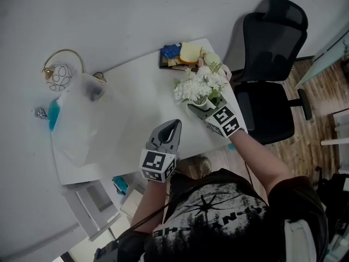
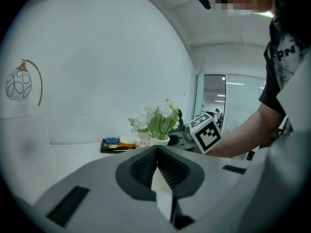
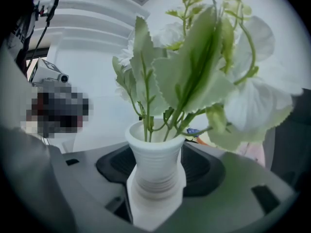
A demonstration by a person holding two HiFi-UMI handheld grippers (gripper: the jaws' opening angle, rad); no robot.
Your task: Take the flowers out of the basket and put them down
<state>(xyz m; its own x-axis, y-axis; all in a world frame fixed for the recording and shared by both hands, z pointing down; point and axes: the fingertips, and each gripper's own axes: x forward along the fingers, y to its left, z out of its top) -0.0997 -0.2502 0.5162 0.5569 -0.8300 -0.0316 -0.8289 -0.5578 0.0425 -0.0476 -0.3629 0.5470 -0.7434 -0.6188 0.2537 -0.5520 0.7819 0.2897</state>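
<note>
Your right tongs (image 1: 203, 111) are closed on the white vase (image 3: 154, 161) of flowers (image 1: 199, 85) near the table (image 1: 136, 97) edge; your left tongs (image 1: 173, 129) are closed and empty.

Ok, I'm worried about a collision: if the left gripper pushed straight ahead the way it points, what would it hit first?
Probably the white vase of flowers clamped in the right gripper; it sits almost dead ahead of the left gripper, though depth is unclear.
</note>
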